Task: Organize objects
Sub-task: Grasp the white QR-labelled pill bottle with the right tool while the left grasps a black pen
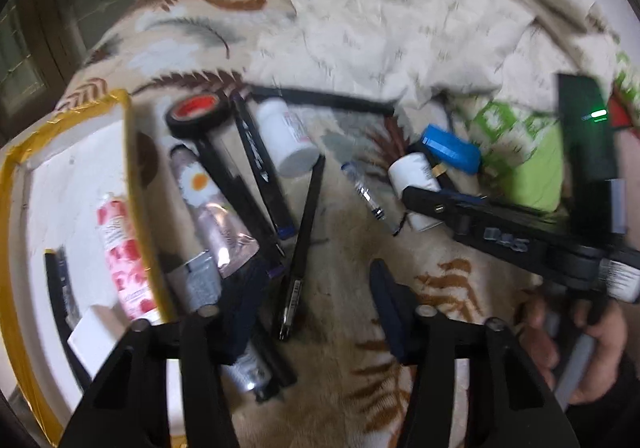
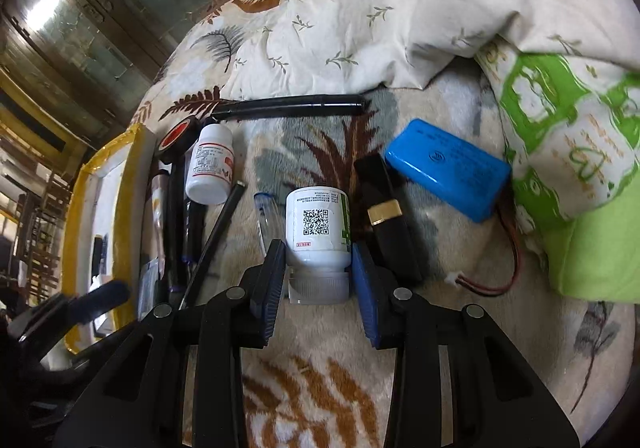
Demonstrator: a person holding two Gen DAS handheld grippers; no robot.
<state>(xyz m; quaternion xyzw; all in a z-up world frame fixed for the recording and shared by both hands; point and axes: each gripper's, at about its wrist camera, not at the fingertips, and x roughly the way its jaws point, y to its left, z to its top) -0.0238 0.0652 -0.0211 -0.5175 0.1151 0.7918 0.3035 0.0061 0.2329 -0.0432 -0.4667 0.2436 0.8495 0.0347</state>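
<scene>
1. The right tongs (image 2: pixel 317 250) are about half closed. Both blue pads lie against the sides of a white bottle (image 2: pixel 318 219) that rests on the blanket (image 2: pixel 320 388) with its cap toward the camera.
2. The left tongs (image 1: pixel 312 308) stand partly open and grip nothing. The near end of a black pen (image 1: pixel 302 232) lies on the blanket between the fingers, clear of both pads as far as the blur shows.
3. Bottles: two. One is in the right tongs. The other (image 2: pixel 210 171), red-labelled, lies ahead and to the left of them.
4. Black pens or sticks outside the box: at least four, counting a long one (image 2: pixel 288 103) lying crosswise well ahead of both tongs. Blur prevents a firmer count.
5. Tape roll (image 1: pixel 198 113): one, ahead-left of the left tongs.
6. Tubes: a daisy tube (image 1: pixel 204 207) just ahead of the left finger, and a pink tube (image 1: pixel 124 248) inside the box.
7. Box (image 1: pixel 132 167): one, yellow-edged, left of the left tongs.
8. Battery (image 2: pixel 448 171): one, blue, ahead-right of the right tongs.
9. Lipstick (image 2: pixel 386 215): one, black with a gold band, just beside the right pad.
10. Clear pen (image 1: pixel 366 195): one, ahead of the left tongs' right finger.
</scene>
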